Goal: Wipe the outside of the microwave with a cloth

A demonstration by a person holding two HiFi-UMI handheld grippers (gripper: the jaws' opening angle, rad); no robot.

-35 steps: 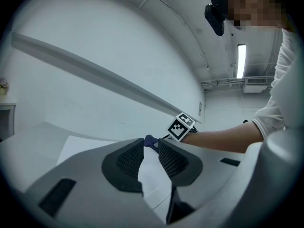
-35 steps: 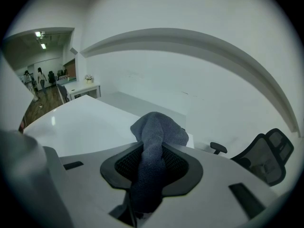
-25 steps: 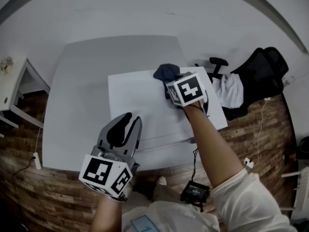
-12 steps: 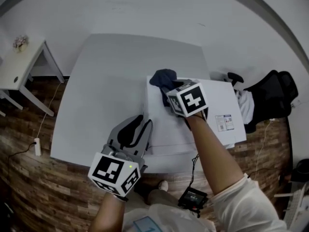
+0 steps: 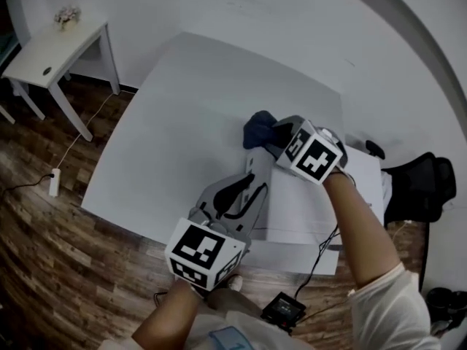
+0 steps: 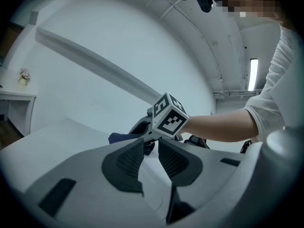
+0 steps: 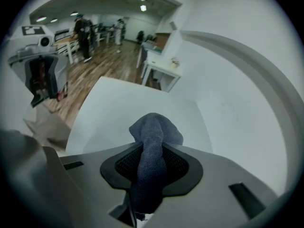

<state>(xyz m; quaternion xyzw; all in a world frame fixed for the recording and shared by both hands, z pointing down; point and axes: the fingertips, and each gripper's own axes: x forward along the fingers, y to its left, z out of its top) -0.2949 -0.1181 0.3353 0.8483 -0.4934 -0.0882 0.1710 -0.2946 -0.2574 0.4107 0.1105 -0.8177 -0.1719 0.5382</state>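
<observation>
The white microwave (image 5: 299, 203) stands on the right part of a white table (image 5: 182, 122). My right gripper (image 5: 276, 135) is shut on a dark blue cloth (image 5: 259, 126) at the microwave's far left top corner, and the cloth bunches out past that edge over the table. The right gripper view shows the cloth (image 7: 152, 146) squeezed between the two pads. My left gripper (image 5: 248, 188) sits at the microwave's near left corner, open, with nothing between its pads (image 6: 128, 158). Beyond them the left gripper view catches the cloth (image 6: 121, 137) and the right gripper's marker cube.
A small white side table (image 5: 55, 49) with a flower stands at the far left. On the wooden floor lie a power strip (image 5: 55, 182) and a black device (image 5: 283, 308). A black office chair (image 5: 427, 188) is at the right. People stand far off in the room.
The right gripper has carried the cloth leftward along the back of the microwave top to its left corner, and its wrist has rolled. The left gripper has moved in towards the microwave's near left corner.
</observation>
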